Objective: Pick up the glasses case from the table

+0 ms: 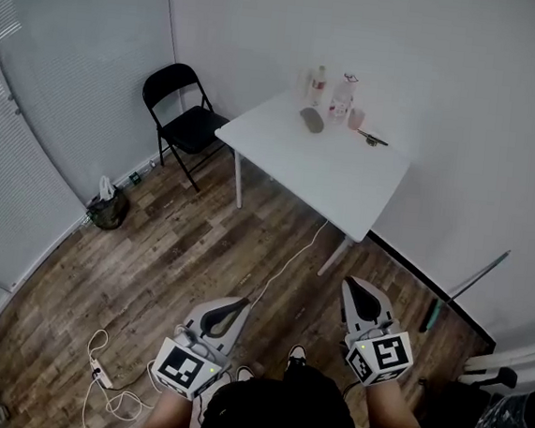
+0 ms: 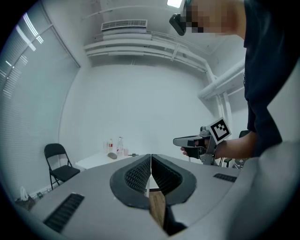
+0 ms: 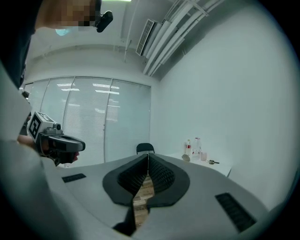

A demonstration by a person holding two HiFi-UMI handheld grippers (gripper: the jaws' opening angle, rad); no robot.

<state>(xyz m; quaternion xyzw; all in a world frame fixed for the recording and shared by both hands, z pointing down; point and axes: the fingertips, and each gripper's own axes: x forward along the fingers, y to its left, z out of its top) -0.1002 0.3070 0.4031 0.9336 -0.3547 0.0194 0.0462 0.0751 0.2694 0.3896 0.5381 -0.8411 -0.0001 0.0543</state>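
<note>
The grey oval glasses case lies near the far end of the white table, also seen small in the left gripper view and the right gripper view. My left gripper and right gripper are held level over the wooden floor, well short of the table, both shut and empty. In the left gripper view the jaws meet with nothing between them; the right gripper's jaws do the same.
Two bottles, a pink cup and a small dark tool stand by the case. A black folding chair is left of the table. Cables and a power strip lie on the floor; a bag sits by the blinds.
</note>
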